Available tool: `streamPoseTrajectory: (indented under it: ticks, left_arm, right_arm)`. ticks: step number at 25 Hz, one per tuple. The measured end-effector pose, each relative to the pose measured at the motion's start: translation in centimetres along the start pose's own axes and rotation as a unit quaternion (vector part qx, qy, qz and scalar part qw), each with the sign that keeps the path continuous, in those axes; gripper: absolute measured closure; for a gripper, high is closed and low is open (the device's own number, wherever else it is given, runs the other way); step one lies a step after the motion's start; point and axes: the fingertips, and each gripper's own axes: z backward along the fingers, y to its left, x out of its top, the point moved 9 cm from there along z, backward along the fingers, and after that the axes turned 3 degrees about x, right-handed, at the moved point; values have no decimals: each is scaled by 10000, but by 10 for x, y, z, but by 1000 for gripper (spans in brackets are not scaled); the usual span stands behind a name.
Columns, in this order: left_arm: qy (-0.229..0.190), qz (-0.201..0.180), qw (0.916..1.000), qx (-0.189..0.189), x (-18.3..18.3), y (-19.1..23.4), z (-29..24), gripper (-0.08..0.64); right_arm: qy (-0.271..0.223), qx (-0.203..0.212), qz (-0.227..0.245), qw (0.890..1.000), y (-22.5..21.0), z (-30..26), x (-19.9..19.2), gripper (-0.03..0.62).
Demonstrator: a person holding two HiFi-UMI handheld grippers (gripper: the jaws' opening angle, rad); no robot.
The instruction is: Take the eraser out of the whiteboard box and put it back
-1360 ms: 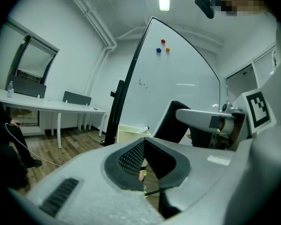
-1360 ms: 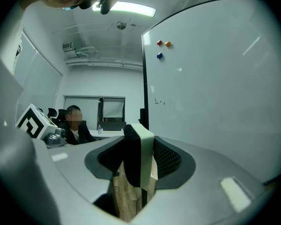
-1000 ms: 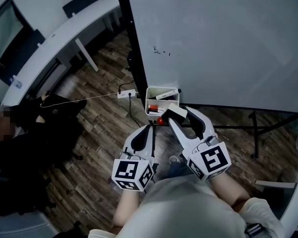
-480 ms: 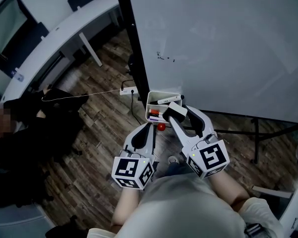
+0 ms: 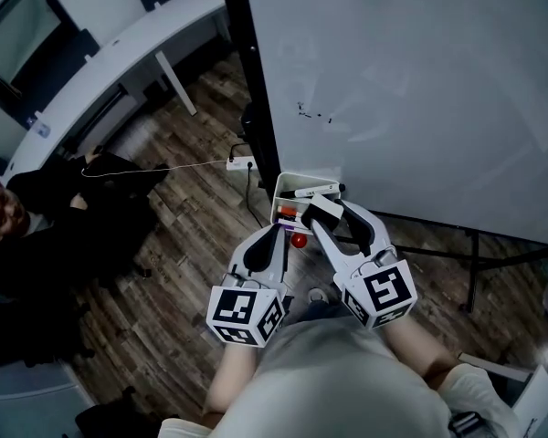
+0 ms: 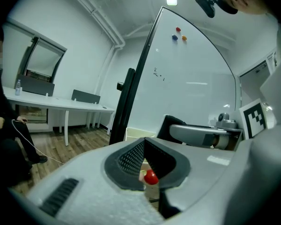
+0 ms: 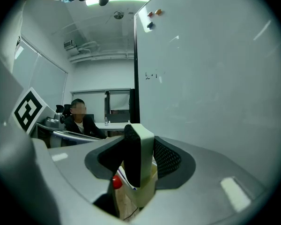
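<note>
Just above the whiteboard box (image 5: 277, 199), right gripper (image 5: 323, 212) clamps the eraser (image 7: 140, 150): removal done, put-back pending. Left gripper (image 5: 272, 235) closed, empty.

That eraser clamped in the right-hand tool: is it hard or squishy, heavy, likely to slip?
Probably light: the right gripper holds the eraser by two faces alone. Its dark face looks like felt and may squash slightly; the pale body looks stiff. Slipping seems unlikely, since the textured fingers press its broad flat faces.
</note>
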Motion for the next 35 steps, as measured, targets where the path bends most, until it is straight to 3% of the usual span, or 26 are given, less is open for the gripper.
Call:
streamPoseTrajectory:
  ticks: [17,35]
  left_arm:
    - [12,54,9999,126,-2,1,-9,558]
    - [73,5,10000,20,-4,-1,-4,558]
  right_arm:
    - [318,204,-72,9993,-6,-11,-19,397]
    - [311,50,-110,9994,-2,-6,-20,374]
